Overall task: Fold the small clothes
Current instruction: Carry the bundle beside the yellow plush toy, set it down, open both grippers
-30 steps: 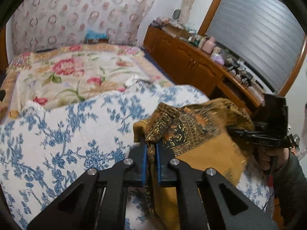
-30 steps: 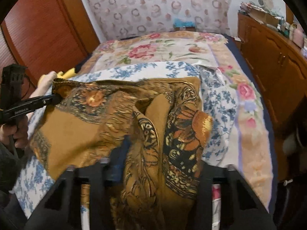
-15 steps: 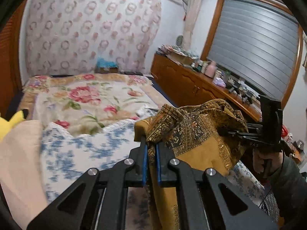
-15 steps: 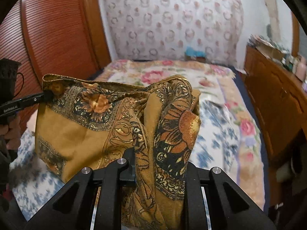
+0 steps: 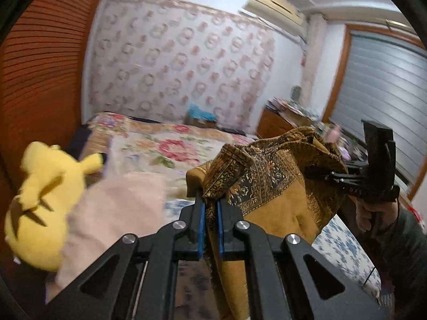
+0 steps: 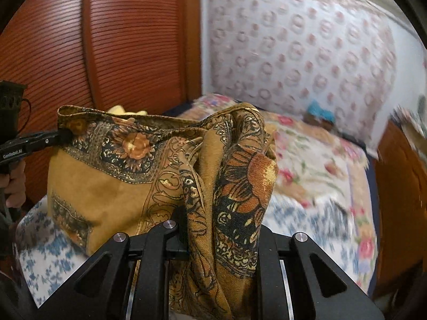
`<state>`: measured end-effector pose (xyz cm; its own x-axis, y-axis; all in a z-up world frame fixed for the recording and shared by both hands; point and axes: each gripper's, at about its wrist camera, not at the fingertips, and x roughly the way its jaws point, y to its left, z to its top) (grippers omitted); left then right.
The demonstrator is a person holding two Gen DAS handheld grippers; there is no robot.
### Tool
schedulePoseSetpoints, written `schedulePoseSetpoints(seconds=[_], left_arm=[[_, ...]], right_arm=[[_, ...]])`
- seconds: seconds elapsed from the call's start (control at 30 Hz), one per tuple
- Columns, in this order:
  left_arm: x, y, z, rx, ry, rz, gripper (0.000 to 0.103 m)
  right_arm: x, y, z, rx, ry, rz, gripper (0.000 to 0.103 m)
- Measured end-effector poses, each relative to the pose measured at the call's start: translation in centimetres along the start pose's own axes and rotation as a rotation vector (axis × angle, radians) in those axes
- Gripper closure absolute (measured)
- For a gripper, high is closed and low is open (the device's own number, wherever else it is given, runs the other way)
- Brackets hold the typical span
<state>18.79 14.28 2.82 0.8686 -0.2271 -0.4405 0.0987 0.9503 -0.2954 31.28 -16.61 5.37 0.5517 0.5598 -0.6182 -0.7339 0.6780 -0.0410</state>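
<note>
A mustard cloth with a dark floral border (image 5: 277, 202) hangs in the air between both grippers, above the bed. My left gripper (image 5: 210, 202) is shut on one top corner of the cloth; it also shows at the left of the right wrist view (image 6: 62, 133). My right gripper (image 6: 210, 213) is shut on a bunched part of the cloth (image 6: 112, 186), which drapes over and hides its fingertips. In the left wrist view the right gripper (image 5: 312, 172) pinches the cloth's far edge at the right.
Below lies a bed with a blue-flowered sheet (image 6: 48, 242) and a rose-patterned quilt (image 5: 170, 149). A yellow plush toy (image 5: 45, 194) on a pink pillow (image 5: 114, 218) sits at the left. A wooden dresser (image 6: 400, 186) stands at the right, a red slatted wardrobe (image 6: 93, 53) at the left.
Both grippers have risen with the cloth, lifting it off the blue-flowered sheet. Both views now look higher, at the wall; the plush toy and pillow have come into the left view.
</note>
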Motion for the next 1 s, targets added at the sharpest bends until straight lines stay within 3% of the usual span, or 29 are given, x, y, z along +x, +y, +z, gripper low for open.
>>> schedulePoseSetpoints(seconds=[0.23, 0.4, 0.53, 0.67, 0.83, 1.0], left_arm=[[-3.1, 6.8, -3.7, -0.115, -0.038, 0.152, 0.099], [-3.3, 9.9, -7.9, -0.179, 0.018, 0.243, 0.099], [-2.7, 11.6, -10.4, -0.227, 0.077, 0.29, 0.099], [-2.7, 12.4, -12.0, -0.227, 0.121, 0.309, 0.099], [-3.0, 11.8, -12.2, -0.201, 0.143, 0.33, 0.098], [-3.7, 10.5, -11.0, -0.118, 0.12, 0.382, 0.095]], right_arm=[[6.3, 7.6, 8.1, -0.261, 0.024, 0.061, 0.088], [13.0, 14.2, 11.8, -0.427, 0.069, 0.126, 0.089], [18.0, 17.7, 12.8, -0.496, 0.093, 0.153, 0.088], [21.8, 18.6, 13.1, -0.437, 0.106, 0.161, 0.082], [23.5, 17.7, 13.4, -0.302, 0.12, 0.115, 0.043], [20.6, 15.8, 13.0, -0.198, 0.069, 0.067, 0.036]])
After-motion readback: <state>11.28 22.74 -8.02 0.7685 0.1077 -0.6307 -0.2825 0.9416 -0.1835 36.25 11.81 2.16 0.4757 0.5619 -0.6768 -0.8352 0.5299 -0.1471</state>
